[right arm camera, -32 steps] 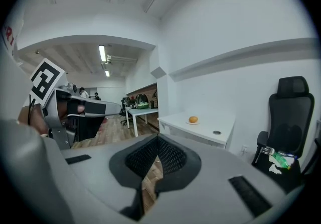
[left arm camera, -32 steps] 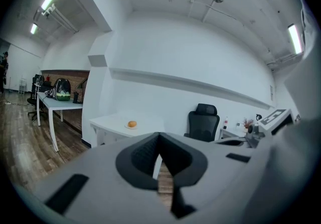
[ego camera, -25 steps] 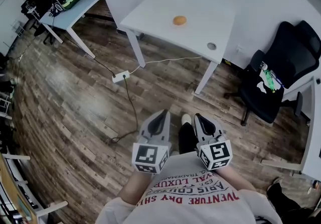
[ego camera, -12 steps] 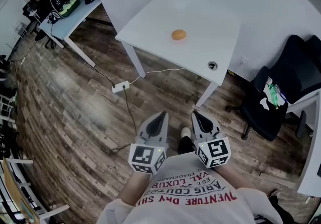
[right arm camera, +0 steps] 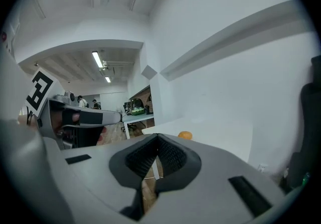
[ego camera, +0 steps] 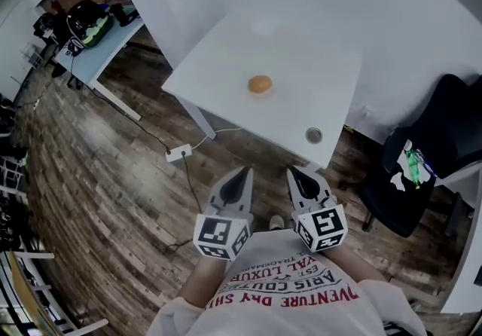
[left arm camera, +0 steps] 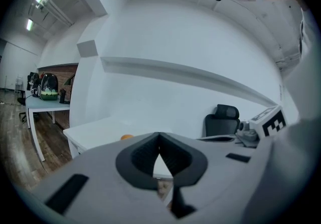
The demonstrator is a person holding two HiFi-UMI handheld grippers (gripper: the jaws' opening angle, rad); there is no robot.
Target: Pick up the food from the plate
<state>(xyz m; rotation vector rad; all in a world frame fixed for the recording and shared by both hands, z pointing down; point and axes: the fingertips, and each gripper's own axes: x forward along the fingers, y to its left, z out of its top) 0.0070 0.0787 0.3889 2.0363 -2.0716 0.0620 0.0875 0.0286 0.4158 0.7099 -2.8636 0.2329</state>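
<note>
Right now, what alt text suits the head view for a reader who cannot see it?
Seen from above, a person holds the left tool and right tool, both shut, side by side over a wood floor, pointing at a white table. A small orange food lies on it, well beyond both tools. A black chair stands at right.

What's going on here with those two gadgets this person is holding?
A person stands on a wooden floor before a white table, holding a claw tool in each hand close to the chest. The left claw and the right claw are both shut and empty. A small orange piece of food sits on the table, well apart from both claws; nothing has been picked up yet.
</note>
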